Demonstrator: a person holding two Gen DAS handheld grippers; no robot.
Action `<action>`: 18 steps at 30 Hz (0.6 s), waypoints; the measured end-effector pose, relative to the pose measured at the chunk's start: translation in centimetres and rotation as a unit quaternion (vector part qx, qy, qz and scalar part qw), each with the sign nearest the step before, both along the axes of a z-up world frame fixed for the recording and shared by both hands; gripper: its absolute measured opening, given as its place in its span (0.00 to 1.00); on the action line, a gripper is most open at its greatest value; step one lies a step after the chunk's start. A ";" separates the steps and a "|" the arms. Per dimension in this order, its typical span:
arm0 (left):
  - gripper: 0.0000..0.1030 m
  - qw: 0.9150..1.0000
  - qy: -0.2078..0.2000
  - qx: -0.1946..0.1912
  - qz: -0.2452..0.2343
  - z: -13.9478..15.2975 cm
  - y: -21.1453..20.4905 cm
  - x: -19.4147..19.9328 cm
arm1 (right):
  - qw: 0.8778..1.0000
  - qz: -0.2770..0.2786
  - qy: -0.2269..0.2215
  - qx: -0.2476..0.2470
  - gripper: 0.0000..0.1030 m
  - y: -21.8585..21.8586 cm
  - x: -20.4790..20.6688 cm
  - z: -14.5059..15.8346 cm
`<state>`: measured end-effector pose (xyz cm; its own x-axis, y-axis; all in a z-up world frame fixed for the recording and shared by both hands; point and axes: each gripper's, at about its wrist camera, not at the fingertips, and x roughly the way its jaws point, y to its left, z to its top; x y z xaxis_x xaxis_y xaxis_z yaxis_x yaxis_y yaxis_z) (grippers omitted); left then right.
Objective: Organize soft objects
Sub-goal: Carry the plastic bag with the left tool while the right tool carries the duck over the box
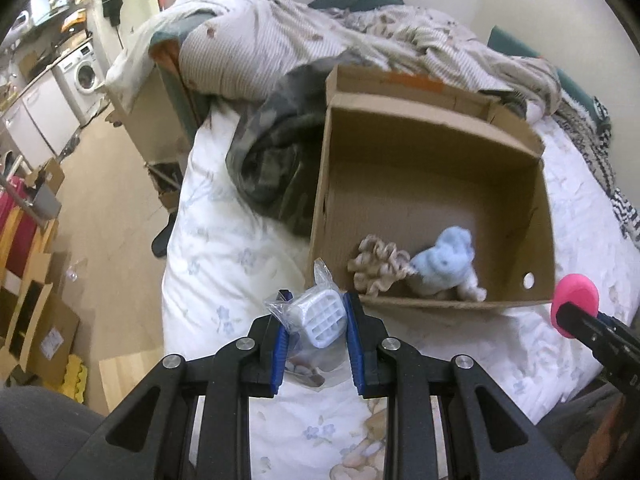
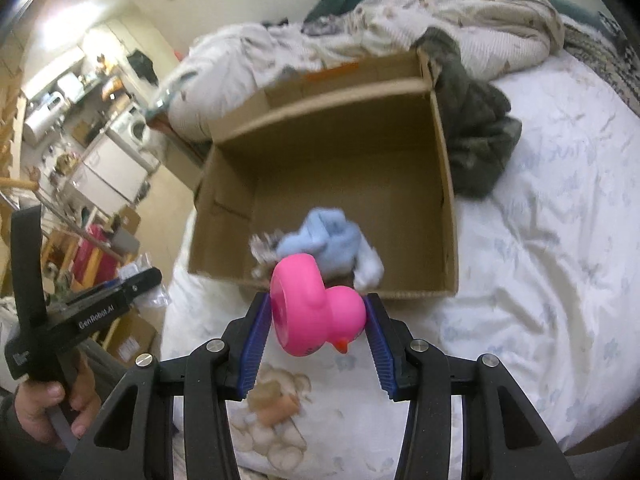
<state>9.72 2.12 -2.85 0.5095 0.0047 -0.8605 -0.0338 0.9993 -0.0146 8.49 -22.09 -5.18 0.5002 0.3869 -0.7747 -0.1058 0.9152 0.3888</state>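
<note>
My left gripper [image 1: 316,312] is shut on a white waffle-patterned soft piece in a clear plastic bag [image 1: 320,316], held above the bed just before the near wall of an open cardboard box [image 1: 436,152]. Inside the box lie a beige ruffled scrunchie [image 1: 376,266] and a light blue plush toy [image 1: 444,266]. My right gripper [image 2: 318,314] is shut on a pink rubber duck [image 2: 316,312] with an orange beak, also in front of the box [image 2: 332,140]. The blue plush [image 2: 328,240] shows behind the duck. The duck [image 1: 576,304] appears at the right edge of the left wrist view.
The box stands on a bed with a white flowered duvet [image 1: 224,264]. A dark camouflage garment [image 1: 272,160] lies beside the box, and rumpled bedding [image 1: 320,36] is piled behind it. Left of the bed are the wooden floor, cardboard pieces [image 1: 36,320] and a washing machine [image 1: 84,72]. A hand [image 2: 44,412] holds the left gripper.
</note>
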 end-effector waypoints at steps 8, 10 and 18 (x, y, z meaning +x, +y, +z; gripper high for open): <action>0.23 0.998 -0.044 -0.014 -0.038 3.4 -0.8 1.8 | 0.999 -0.013 -0.040 0.032 0.48 -0.9 1.0 3.2; 0.23 0.997 -0.056 -0.012 -0.049 4.0 -1.1 2.4 | 0.998 -0.013 -0.046 0.038 0.48 -1.1 1.6 4.0; 0.23 0.994 -0.072 -0.023 -0.080 4.6 -2.2 5.5 | 0.998 -0.014 -0.057 0.033 0.48 -1.9 5.3 5.1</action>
